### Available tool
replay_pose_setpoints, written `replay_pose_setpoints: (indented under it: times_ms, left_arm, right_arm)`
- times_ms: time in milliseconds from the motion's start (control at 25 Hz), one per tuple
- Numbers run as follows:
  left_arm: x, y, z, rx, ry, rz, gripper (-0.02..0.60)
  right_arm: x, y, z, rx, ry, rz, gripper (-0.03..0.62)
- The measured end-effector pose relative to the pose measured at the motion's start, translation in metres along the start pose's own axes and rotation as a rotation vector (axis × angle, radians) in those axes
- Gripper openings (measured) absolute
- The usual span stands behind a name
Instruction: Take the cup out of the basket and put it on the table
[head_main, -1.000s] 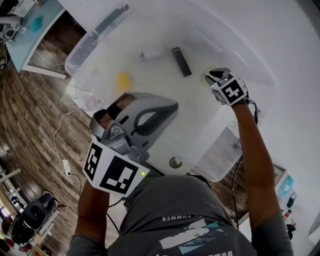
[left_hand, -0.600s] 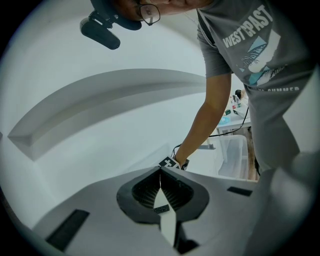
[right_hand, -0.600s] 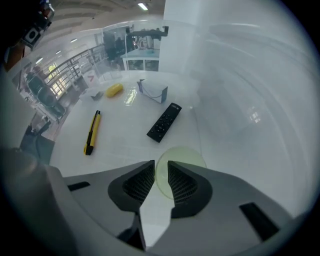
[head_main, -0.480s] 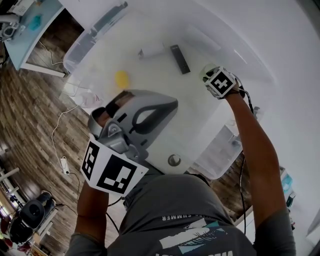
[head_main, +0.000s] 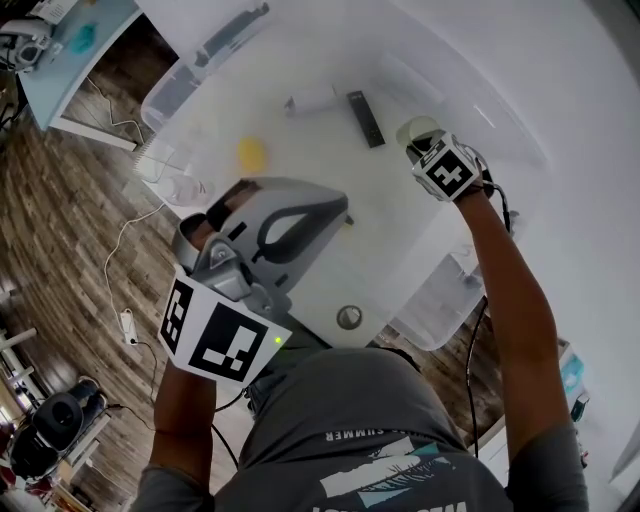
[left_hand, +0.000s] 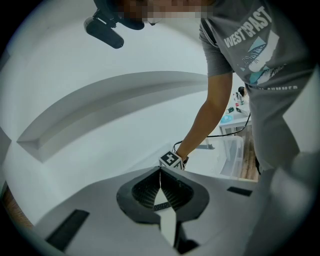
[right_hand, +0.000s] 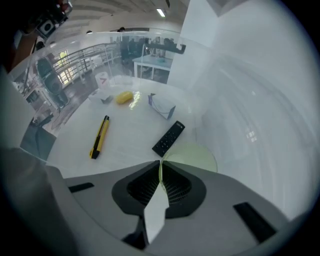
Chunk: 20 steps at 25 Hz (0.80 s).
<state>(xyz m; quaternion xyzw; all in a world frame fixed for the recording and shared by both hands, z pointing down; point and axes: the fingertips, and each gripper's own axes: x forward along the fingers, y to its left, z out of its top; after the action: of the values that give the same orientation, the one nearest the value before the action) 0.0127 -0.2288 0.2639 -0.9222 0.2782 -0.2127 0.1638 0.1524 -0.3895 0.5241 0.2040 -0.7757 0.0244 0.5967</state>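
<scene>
Head view and both gripper views. Nearest the person, the left gripper (left_hand: 160, 171) is held above the near part of the white bench (head_main: 385, 250); its fingers are pressed together with nothing between them, and they point toward the marker cube of the right gripper (right_hand: 161, 166). At the bench's near edge, below the person's right forearm (head_main: 505, 290), stands a translucent bin (head_main: 440, 300). Farther out, the right gripper is extended over the bench at arm's length. Its fingers are narrowed to a slit and pinch the thin rim of the pale green cup (right_hand: 194, 156). The cup lies just beyond the fingertips, over the bench surface and outside any container; whether its base touches the bench cannot be told. Just past the cup lies a black remote control (right_hand: 168, 138), near it but apart. Left of the remote lies a yellow-and-black utility knife (right_hand: 99, 136). Beyond these are a small clear box (right_hand: 161, 106) and a rounded yellow object (right_hand: 124, 97).
</scene>
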Motion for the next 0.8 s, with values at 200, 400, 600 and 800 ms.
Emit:
replay_pose_setpoints:
  times_ms: [200, 400, 600, 800]
  left_arm:
    - [-0.004, -0.007, 0.006, 0.012, -0.001, 0.002, 0.011]
    - [-0.007, -0.016, 0.008, 0.020, 0.002, 0.008, 0.011]
    - [-0.014, -0.025, 0.012, 0.025, 0.008, 0.017, 0.011]
    - [-0.022, -0.032, 0.014, 0.028, 0.012, 0.030, 0.011]
  right_arm:
    - [-0.037, 0.011, 0.035, -0.043, -0.101, -0.046, 0.029]
    - [-0.075, 0.020, 0.058, -0.052, -0.200, -0.092, 0.029]
    - [-0.122, 0.035, 0.081, -0.076, -0.307, -0.136, 0.029]
    - [-0.164, 0.052, 0.101, -0.103, -0.387, -0.174, 0.029]
